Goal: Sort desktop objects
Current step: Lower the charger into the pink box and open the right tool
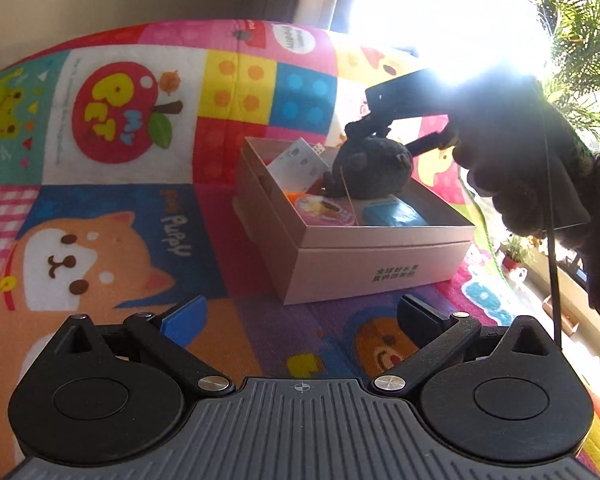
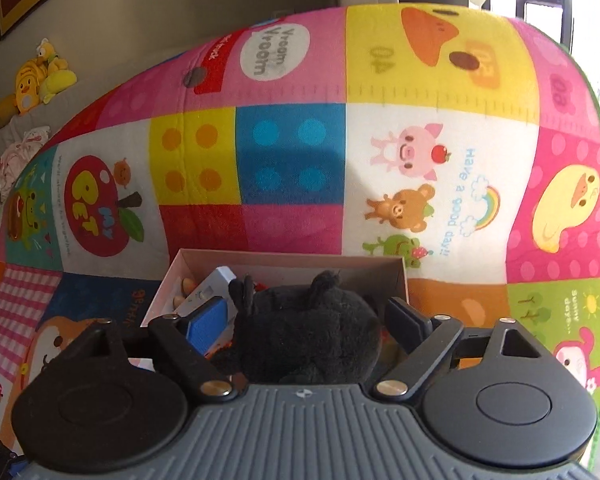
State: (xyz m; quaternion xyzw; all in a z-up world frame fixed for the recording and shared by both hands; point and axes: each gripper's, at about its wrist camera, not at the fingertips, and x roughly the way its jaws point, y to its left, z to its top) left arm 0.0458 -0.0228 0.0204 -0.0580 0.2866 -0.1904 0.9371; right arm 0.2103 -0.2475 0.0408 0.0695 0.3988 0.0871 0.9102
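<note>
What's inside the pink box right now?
In the pink box: black plush toy on top, white card, round pink item, blue item. Whatever lies beneath the plush is hidden.

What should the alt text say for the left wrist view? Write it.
A black plush sits in an open pink box on a cartoon mat, with the right tool just above it. The left tool is open and empty in front.

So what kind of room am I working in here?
Most likely a home living room: a cartoon play mat covers the surface, plush toys lie by the wall, and potted plants stand by a bright window.
</note>
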